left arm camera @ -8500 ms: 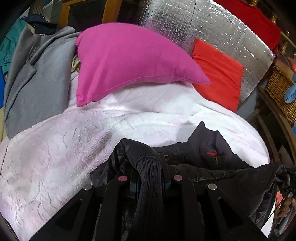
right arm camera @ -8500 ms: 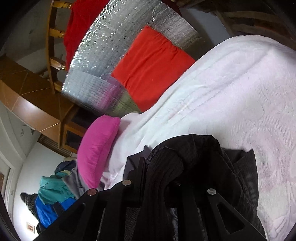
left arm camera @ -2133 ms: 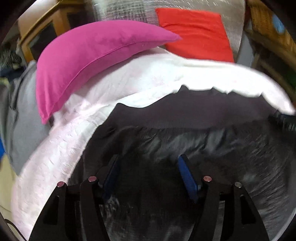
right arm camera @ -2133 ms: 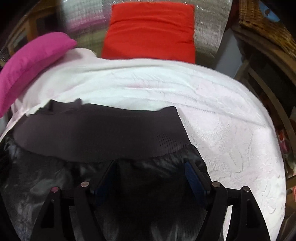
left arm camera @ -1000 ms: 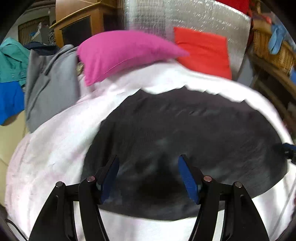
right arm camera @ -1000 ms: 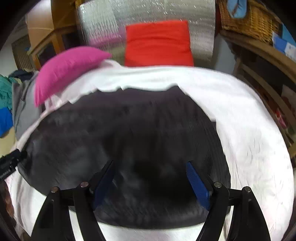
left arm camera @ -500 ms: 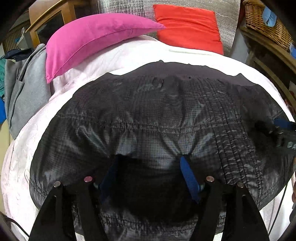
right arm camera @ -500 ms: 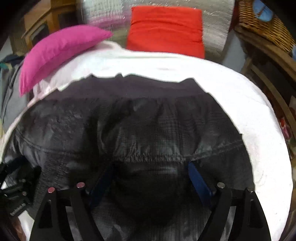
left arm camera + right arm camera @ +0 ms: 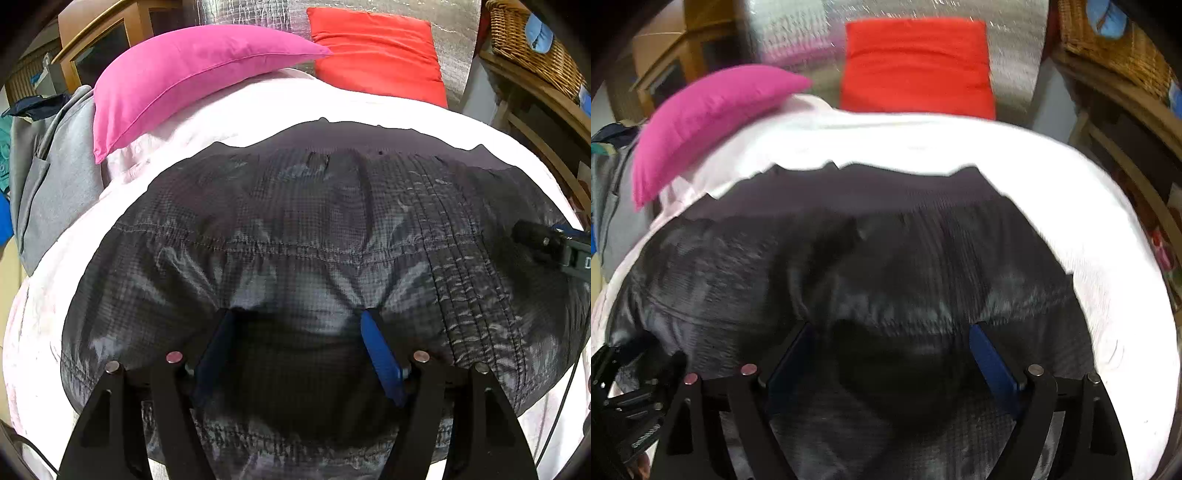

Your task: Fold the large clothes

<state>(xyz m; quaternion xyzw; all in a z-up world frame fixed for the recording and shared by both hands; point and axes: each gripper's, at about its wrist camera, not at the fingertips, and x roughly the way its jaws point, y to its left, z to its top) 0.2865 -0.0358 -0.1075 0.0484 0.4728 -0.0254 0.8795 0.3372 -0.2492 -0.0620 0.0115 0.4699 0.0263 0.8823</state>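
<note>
The black quilted nylon jacket lies spread flat on the white textured bedspread, just below the magenta pillow, ready for folding. Each hand-held gripper, left and right, stands wide open, pressing fabric flat and gripping nothing.

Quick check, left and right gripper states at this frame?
Left gripper: open, fingers spread over the black quilted jacket, gripping nothing.
Right gripper: open, fingers spread over the same jacket, gripping nothing.
</note>
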